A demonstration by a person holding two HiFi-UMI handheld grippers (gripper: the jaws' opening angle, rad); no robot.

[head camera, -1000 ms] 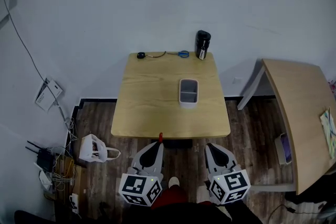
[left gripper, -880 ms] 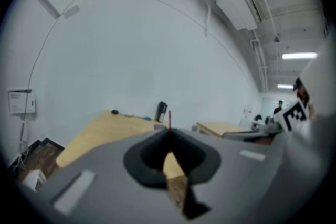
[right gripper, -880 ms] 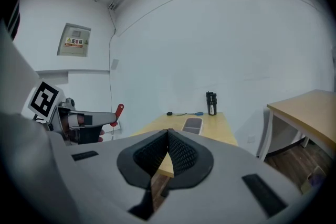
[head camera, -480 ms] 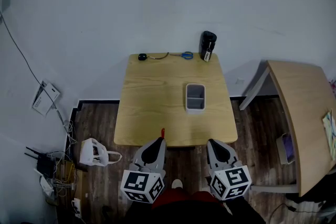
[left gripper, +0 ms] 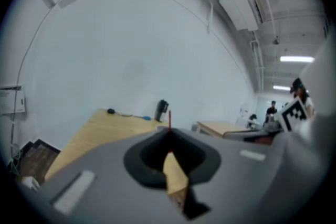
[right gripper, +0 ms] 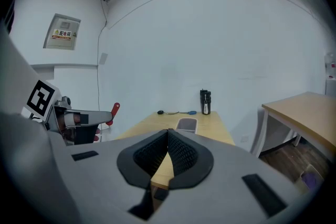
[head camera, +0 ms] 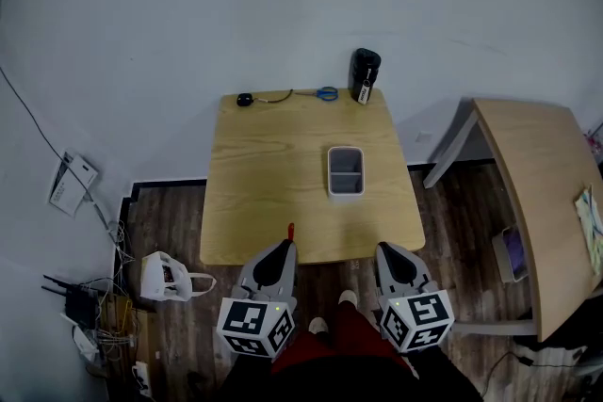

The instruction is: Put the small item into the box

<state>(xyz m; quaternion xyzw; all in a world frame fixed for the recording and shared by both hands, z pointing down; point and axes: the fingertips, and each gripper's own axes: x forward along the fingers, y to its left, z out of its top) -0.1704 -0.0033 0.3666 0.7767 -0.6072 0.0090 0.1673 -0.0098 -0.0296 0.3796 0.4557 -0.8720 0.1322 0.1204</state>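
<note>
A white open box (head camera: pixel 331 172) stands right of centre on the light wooden table (head camera: pixel 268 160); the right gripper view shows the box (right gripper: pixel 187 124) ahead on the tabletop. My left gripper (head camera: pixel 285 246) hovers just off the table's near edge, shut on a thin red item (head camera: pixel 290 231) that sticks out past its tips toward the table. In the left gripper view that red item (left gripper: pixel 169 119) rises from the closed jaws of the left gripper (left gripper: pixel 169 136). My right gripper (head camera: pixel 387 249) hangs beside it, off the near right corner. Here the right gripper (right gripper: pixel 168 131) is shut, with nothing held.
At the table's far edge stand a black bottle (head camera: pixel 365 76), blue scissors (head camera: pixel 327 94) and a small black object (head camera: pixel 244 99) with a cable. A second wooden table (head camera: pixel 542 193) is at the right. A white bag (head camera: pixel 170 273) and cabling lie on the floor at the left.
The head view has shifted a little. Both grippers stay off the table's near edge, and the left one keeps its hold on the red item.
</note>
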